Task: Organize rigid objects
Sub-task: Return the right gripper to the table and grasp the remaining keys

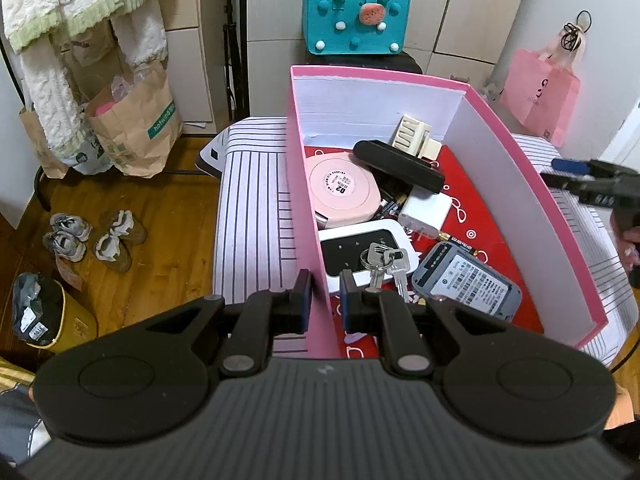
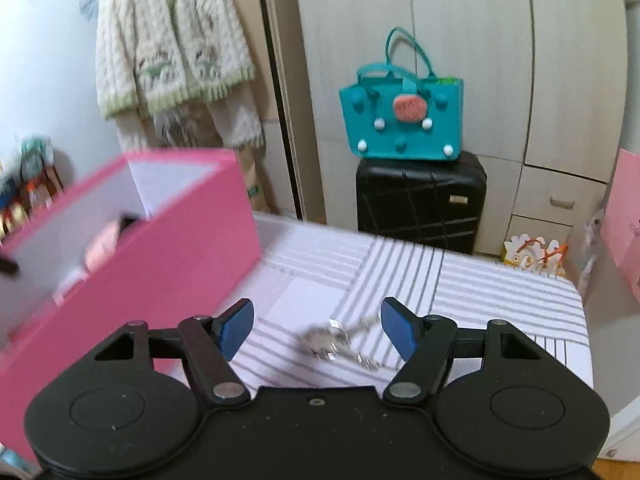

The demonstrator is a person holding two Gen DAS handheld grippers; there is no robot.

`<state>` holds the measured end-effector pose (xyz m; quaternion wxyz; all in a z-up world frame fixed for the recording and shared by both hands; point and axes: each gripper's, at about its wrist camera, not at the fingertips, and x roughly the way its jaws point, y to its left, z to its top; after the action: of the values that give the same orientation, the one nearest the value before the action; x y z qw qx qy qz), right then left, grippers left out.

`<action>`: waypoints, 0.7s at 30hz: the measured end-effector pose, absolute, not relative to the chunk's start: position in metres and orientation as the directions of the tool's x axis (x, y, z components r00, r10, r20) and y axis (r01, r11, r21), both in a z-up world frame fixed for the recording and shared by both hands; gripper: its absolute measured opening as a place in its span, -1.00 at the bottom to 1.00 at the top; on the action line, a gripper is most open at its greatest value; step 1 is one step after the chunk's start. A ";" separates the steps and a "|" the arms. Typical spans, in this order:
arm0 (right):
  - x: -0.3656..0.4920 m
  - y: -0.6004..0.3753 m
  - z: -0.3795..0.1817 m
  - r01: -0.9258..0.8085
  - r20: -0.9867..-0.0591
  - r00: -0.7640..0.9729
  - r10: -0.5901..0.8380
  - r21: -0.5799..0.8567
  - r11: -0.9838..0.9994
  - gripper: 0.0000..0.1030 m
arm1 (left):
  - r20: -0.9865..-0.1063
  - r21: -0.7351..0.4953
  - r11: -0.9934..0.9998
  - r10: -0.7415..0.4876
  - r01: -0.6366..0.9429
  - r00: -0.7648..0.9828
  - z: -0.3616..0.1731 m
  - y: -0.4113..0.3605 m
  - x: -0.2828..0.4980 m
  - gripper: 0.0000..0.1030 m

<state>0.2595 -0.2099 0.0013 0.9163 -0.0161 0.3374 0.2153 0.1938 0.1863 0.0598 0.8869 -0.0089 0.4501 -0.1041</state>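
Pink box (image 1: 308, 200) — keys (image 1: 384, 264), devices inside

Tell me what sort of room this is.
Most likely a bedroom in a home. A knitted cardigan hangs by a wardrobe, a black suitcase stands against it, and the pink box sits on what looks like a bed with a striped sheet.

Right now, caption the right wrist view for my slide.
Open right tongs hover above a key bunch on the striped cloth, beside the pink box.
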 end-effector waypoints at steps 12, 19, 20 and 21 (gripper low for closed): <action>0.277 -0.199 -0.038 -0.440 -0.668 0.660 0.344 0.027 0.898 0.23 | -0.804 -0.103 0.982 -0.174 0.156 0.569 0.061 0.183 0.196 -0.76; 0.280 -0.195 -0.035 -0.440 -0.670 0.655 0.348 0.036 0.897 -0.30 | -0.804 -0.102 0.983 -0.172 0.153 0.570 0.061 0.183 0.196 -0.76; 0.279 -0.195 -0.034 -0.432 -0.670 0.658 0.343 0.037 0.901 -0.30 | -0.804 -0.102 0.983 -0.172 0.153 0.570 0.061 0.183 0.196 -0.76; 0.278 -0.195 -0.035 -0.425 -0.666 0.663 0.341 0.041 0.904 -0.31 | -0.803 -0.103 0.983 -0.174 0.154 0.570 0.061 0.183 0.196 -0.76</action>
<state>0.2781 -0.1954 -0.0345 0.9099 -0.0593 0.3525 0.2105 0.1955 0.1829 0.0606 0.8859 -0.0109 0.4545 -0.0925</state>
